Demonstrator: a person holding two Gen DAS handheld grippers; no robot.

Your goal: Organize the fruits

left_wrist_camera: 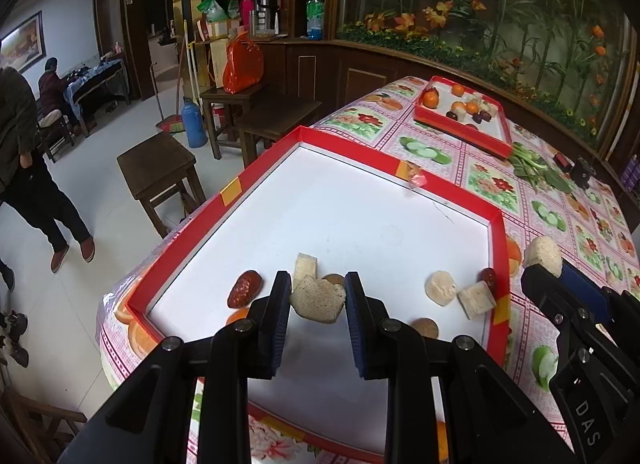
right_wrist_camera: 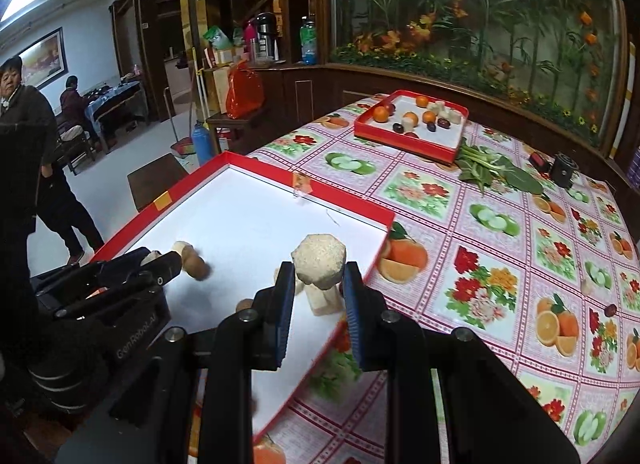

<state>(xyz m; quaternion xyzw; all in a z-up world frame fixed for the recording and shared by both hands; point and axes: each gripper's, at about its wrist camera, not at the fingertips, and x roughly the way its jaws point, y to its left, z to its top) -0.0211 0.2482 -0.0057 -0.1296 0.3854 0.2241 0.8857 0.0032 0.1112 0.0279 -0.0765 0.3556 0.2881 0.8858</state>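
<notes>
In the left wrist view my left gripper is shut on a flat beige fruit slice, held just above the near red-rimmed white tray. On the tray floor lie a red date, a pale cube, a round pale piece, another cube and a second date. My right gripper is shut on a pale faceted fruit chunk over the tray's right edge. It also shows at the right of the left wrist view, right gripper. The left gripper appears at the left beside brown round fruits.
A second red tray with oranges, dark fruits and pale pieces sits at the table's far side. Leafy greens and a black device lie beyond it. Wooden stools stand left of the table. A person stands on the floor there.
</notes>
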